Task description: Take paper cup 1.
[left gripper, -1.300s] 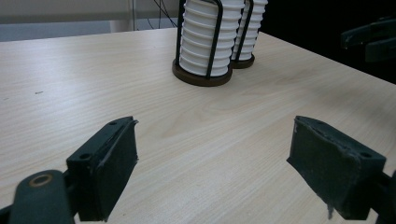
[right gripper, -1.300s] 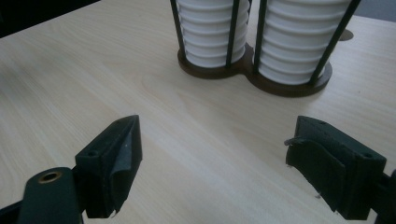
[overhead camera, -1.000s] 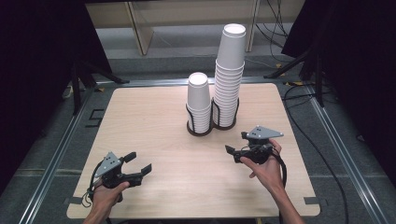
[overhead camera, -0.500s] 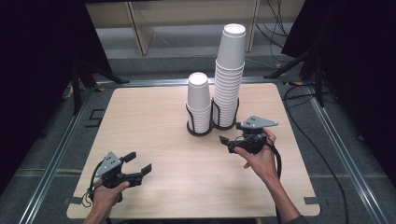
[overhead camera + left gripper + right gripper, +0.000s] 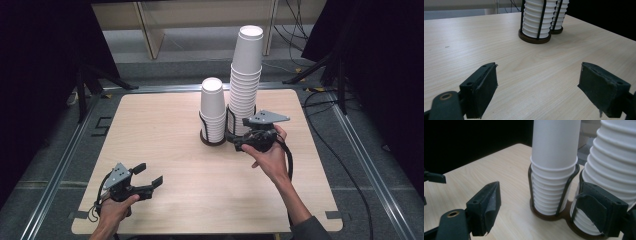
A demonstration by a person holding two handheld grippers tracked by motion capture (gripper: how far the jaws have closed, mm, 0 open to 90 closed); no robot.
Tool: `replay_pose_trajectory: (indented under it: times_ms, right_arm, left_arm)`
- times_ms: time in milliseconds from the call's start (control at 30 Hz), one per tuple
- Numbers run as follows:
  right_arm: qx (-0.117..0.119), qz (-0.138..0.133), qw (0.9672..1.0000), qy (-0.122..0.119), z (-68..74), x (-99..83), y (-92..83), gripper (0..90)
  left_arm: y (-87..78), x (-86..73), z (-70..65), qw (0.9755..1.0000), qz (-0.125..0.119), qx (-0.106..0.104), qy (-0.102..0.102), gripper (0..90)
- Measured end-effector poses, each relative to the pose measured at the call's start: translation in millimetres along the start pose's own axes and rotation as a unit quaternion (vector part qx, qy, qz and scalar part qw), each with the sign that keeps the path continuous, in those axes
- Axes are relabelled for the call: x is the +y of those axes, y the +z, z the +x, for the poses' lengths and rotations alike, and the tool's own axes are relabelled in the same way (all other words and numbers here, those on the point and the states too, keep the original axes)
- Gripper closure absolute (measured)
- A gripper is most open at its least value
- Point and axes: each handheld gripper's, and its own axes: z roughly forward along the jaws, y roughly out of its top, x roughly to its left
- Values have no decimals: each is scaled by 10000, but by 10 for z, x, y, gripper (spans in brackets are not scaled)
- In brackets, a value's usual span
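The cup stacks (image 5: 235,100) are standing in their dark wire holder (image 5: 220,141) past the middle of the worktop (image 5: 165,150), toward its far edge. I am taking things from my near edge outward.

Nearest me, my left claw (image 5: 147,176) is sitting low over the near left corner of the worktop. Its jaws are standing apart with bare wood between the pads, gripping nothing and touching nothing. From the left gripper view it is looking across the wood at the bases of both stacks, well apart from them.

Farther out, my right claw (image 5: 541,212) is hovering right at the holder, its jaws spread wide and empty. In the right gripper view the shorter stack (image 5: 554,170) is showing in the gap between the jaws, a little beyond them. One pad is lying in front of the ribbed lower cups of the taller stack (image 5: 616,162); I cannot tell whether it is touching them. The other pad is hanging over open wood.

Beyond the claw, the taller stack is rising well above the shorter one, each ringed by the holder's upright wires.
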Motion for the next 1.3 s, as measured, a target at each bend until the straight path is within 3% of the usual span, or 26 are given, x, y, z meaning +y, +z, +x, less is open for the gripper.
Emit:
replay_pose_trajectory:
  times_ms: [200, 233, 267, 367, 400, 467, 600, 700, 800, 833, 867, 1000, 1067, 1133, 1300]
  right_arm:
    - [-75, -89, 9998, -136, 18, 155, 68, 189]
    - [-33, -87, 9999, -53, 30, 171, 80, 189]
    - [-21, -116, 9999, -37, 33, 199, 105, 189]
    - [-23, -120, 9999, -96, 40, 264, 157, 189]
    - [-40, -128, 9999, -100, 41, 291, 176, 189]
    - [-90, -138, 9997, -190, 32, 316, 195, 189]
    - [-119, -108, 9998, -72, 40, 415, 280, 190]
    - [-141, -189, 9996, -158, 22, 469, 345, 190]
    - [-209, -161, 9994, -205, 18, 500, 372, 189]
    - [-279, -160, 9993, -175, 22, 523, 419, 187]
    - [-298, -142, 9993, -172, 15, 536, 436, 187]
    - [-352, -205, 9991, -130, -9, 577, 529, 183]
    - [-352, -276, 9990, -86, -14, 586, 576, 183]
    - [-406, -313, 9987, -22, -21, 604, 622, 174]
    - [-508, -368, 9980, 102, -16, 645, 694, 165]
  left_arm:
    - [1, -2, 0, 10000, 4, 5, -8, 146]
    - [4, -4, 0, 10000, 1, 1, 4, 146]
    - [-21, -3, -20, 9998, 160, 116, -81, 146]
    - [-22, 0, -17, 9998, 163, 109, -65, 146]
    - [2, -1, 3, 10000, 29, 5, 39, 146]
    - [5, -4, 2, 10000, 4, -12, 10, 146]
    - [0, -1, 4, 10000, 12, -27, -4, 146]
    - [2, 1, 8, 10000, -16, -36, -3, 146]
    - [-29, 6, -9, 9998, 145, 96, -77, 146]
    - [-27, 6, -9, 9998, 148, 94, -80, 146]
    - [1, 2, 8, 10000, -14, -27, 0, 146]
    - [-27, 7, -7, 9998, 145, 84, -72, 146]
    - [-2, 1, 10, 10000, 0, -15, -23, 146]
    - [-26, 6, -7, 9999, 127, 81, -83, 146]
    - [-27, 7, -7, 9999, 135, 77, -74, 146]
